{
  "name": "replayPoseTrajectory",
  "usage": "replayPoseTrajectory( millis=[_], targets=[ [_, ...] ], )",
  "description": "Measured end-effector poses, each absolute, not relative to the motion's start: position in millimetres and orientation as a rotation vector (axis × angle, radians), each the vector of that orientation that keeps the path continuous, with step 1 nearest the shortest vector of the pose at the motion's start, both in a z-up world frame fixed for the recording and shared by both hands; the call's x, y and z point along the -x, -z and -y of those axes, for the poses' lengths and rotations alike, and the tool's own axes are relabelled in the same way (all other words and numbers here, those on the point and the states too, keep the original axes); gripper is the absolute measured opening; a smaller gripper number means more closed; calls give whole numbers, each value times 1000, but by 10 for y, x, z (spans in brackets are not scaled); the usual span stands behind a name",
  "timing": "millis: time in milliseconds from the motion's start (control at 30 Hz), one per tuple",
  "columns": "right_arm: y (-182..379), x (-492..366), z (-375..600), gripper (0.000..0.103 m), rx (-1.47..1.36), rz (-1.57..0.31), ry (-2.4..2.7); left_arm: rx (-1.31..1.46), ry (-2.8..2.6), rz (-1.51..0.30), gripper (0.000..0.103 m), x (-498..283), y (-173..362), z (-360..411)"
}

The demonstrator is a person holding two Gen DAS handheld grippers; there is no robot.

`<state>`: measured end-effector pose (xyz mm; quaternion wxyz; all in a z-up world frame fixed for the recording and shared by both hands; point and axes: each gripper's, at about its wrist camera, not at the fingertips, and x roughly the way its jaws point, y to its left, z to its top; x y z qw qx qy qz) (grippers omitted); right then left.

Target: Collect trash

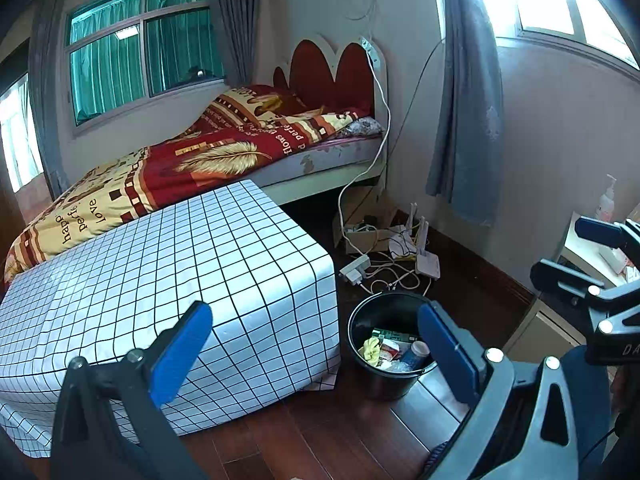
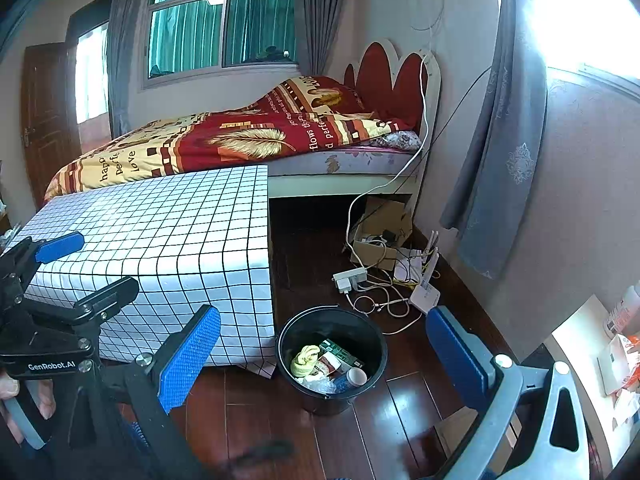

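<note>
A black trash bucket [image 1: 390, 376] stands on the wooden floor beside the checked table; it also shows in the right wrist view [image 2: 374, 364]. Inside lie a yellow cloth [image 2: 305, 358], a green packet [image 2: 340, 350], a bottle with a white cap [image 2: 356, 377] and other wrappers. My left gripper [image 1: 316, 344] is open and empty, held above the table corner and the bucket. My right gripper [image 2: 324, 356] is open and empty, held above the bucket. Each gripper shows at the edge of the other's view, the right one [image 1: 592, 264] and the left one [image 2: 86, 266].
A low table with a white checked cloth [image 2: 172, 232] stands left of the bucket, in front of a bed [image 2: 248, 140]. A power strip, cables and a router [image 2: 424, 294] lie on the floor beyond the bucket, by a cardboard box [image 2: 380, 232]. A white desk [image 2: 580, 344] is at right.
</note>
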<state>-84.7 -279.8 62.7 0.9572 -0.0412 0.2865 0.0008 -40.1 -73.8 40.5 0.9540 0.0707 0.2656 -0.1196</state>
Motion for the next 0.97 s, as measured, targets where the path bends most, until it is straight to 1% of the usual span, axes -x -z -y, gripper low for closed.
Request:
replayPoseTrajectory(
  millis=[633,800,967],
  targets=[
    [-619,855,2777,103,87,-583,-1,-163,245,-541,103,404,-387,769],
    [-597,868,2769,103,89,-583,-5,-190,234,-518,103,410,-387,769],
    [-587,866,2776,103,87,-584,-7,-167,277,-543,103,401,-385,779]
  ],
)
